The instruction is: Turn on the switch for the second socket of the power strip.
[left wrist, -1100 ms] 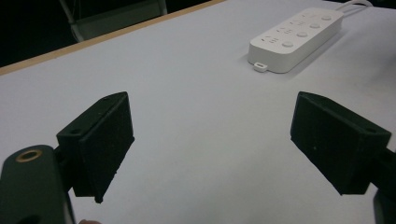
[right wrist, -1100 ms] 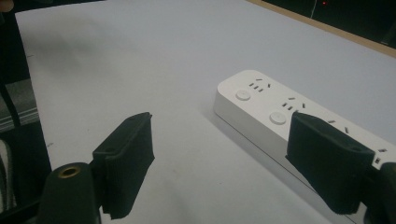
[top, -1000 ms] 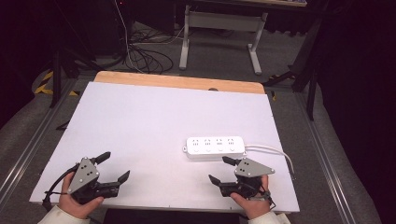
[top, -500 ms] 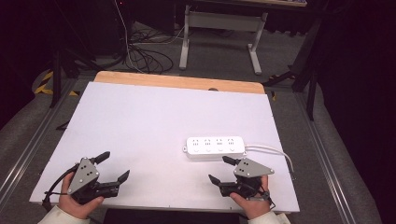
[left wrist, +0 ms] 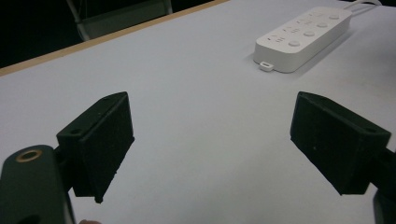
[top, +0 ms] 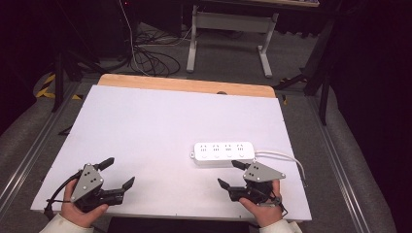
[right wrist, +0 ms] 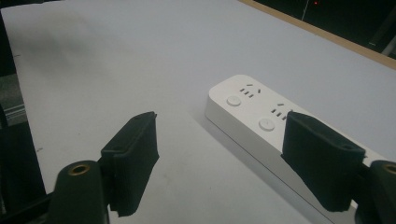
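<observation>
A white power strip (top: 224, 153) lies flat on the white table (top: 160, 116), right of the middle, with its white cord (top: 284, 156) running off to the right. My right gripper (top: 227, 173) rests just in front of the strip, near the front edge. It is open; its jaws have just been closing a little, with nothing between them. In the right gripper view the power strip (right wrist: 252, 116) lies close ahead, partly behind the right jaw of the gripper (right wrist: 217, 149). My left gripper (top: 121, 171) sits open at the front left; in its own view the left gripper (left wrist: 210, 140) faces bare table, with the power strip (left wrist: 303, 35) far off.
A wooden strip (top: 184, 85) borders the table's far edge. Beyond it, black cables (top: 145, 58) lie on the floor by a grey desk frame (top: 228, 24). Metal rails run along both sides of the table.
Both hands have stayed where they were. The right gripper's jaws stand slightly narrower than before.
</observation>
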The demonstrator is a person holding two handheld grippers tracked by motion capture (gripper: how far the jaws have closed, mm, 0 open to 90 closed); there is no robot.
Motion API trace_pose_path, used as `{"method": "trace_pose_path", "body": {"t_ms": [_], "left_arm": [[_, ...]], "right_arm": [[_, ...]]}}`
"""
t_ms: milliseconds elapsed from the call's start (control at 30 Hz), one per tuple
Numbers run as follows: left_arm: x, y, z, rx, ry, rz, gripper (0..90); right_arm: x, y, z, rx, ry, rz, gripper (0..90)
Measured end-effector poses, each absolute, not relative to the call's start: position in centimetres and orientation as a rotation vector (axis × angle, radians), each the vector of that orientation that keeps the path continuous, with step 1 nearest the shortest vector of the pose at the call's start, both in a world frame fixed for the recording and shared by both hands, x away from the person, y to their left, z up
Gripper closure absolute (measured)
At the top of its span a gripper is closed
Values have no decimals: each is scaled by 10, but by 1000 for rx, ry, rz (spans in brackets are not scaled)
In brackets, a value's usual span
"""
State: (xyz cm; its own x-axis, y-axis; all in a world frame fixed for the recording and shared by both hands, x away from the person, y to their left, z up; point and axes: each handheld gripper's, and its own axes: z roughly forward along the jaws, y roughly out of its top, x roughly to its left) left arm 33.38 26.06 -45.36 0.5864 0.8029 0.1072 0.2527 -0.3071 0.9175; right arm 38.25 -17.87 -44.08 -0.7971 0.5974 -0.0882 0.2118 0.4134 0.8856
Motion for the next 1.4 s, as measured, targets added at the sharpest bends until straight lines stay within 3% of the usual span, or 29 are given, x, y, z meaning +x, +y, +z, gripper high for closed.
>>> {"method": "trace_pose_path", "body": {"t_ms": [267, 1400], "left_arm": [[334, 260, -454, 1846, 861, 712, 136], [335, 261, -455, 1860, 875, 708, 140]], "right_arm": [[387, -180, -430, 695, 2283, 1329, 317], [423, -175, -402, 736, 2267, 1268, 325]]}}
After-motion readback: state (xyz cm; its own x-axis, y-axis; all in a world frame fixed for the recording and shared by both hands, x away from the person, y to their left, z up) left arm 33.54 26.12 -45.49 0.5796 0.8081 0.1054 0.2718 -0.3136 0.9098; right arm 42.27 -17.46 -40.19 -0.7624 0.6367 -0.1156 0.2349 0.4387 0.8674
